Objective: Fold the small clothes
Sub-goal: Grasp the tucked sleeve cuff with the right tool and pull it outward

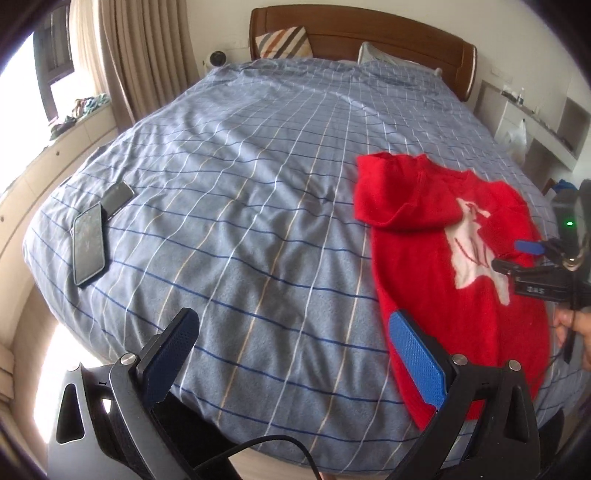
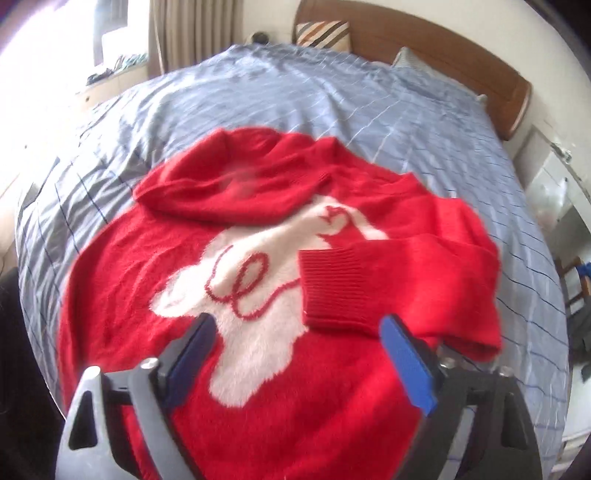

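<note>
A small red sweater [image 2: 332, 369] with a white animal motif [image 2: 255, 295] lies flat on the blue checked bed. Both sleeves are folded in over the chest; the right sleeve's ribbed cuff [image 2: 332, 288] lies on the motif. My right gripper [image 2: 295, 332] is open and empty, hovering just above the sweater near that cuff. In the left wrist view the sweater [image 1: 424, 258] lies at the right. My left gripper [image 1: 291, 328] is open and empty over bare bedding left of the sweater's hem. The right gripper [image 1: 517, 254] shows at the right edge.
The bed's blue checked cover [image 1: 258, 184] fills the scene. A phone [image 1: 88, 243] and a dark flat device [image 1: 117, 195] lie at the bed's left edge. A wooden headboard [image 1: 369, 33] and pillows are at the far end. Shelves stand to the right.
</note>
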`<act>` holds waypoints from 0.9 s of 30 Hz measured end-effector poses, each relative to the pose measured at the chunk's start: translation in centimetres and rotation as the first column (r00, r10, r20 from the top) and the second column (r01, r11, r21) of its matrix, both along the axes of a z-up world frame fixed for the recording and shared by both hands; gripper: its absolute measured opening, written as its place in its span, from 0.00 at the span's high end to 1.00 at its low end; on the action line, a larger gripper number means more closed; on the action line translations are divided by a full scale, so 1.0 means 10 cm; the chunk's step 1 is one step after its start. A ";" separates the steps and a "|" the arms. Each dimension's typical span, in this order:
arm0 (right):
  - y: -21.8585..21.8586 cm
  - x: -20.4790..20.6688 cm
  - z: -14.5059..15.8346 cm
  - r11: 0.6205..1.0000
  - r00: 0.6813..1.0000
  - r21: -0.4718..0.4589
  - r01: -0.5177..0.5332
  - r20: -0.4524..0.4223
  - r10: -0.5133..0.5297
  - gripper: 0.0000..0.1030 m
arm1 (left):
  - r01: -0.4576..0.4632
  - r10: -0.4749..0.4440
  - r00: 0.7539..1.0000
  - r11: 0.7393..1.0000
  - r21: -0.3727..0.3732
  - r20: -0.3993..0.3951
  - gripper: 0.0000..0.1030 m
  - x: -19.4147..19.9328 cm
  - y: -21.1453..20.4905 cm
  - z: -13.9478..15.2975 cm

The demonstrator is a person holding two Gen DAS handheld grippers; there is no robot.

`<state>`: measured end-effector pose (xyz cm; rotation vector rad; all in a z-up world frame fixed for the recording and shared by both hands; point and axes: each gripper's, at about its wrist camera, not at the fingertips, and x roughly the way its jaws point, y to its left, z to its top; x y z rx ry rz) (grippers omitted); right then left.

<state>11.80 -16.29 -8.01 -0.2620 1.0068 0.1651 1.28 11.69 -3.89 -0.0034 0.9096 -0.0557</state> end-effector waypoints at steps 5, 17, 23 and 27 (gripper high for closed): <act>-0.51 0.18 -0.19 0.972 0.990 0.193 0.134 -0.062 -0.125 0.95 | -0.018 0.019 0.999 0.999 0.026 -0.031 0.00 -0.01 0.10 -0.12; -3.29 -0.82 1.01 0.713 0.708 0.272 0.646 0.138 -0.693 0.96 | -0.012 0.008 0.997 0.999 -0.048 -0.075 0.00 0.00 0.09 -0.24; -3.80 -1.17 0.87 0.615 0.598 0.201 0.763 0.142 -0.789 0.97 | 0.012 -0.013 0.997 1.000 -0.010 -0.073 0.00 -0.03 -0.01 -0.21; -4.10 -1.54 0.77 0.511 0.490 0.190 0.838 0.149 -0.859 0.97 | 0.001 -0.001 0.997 1.000 -0.003 -0.073 0.00 -0.03 0.01 -0.20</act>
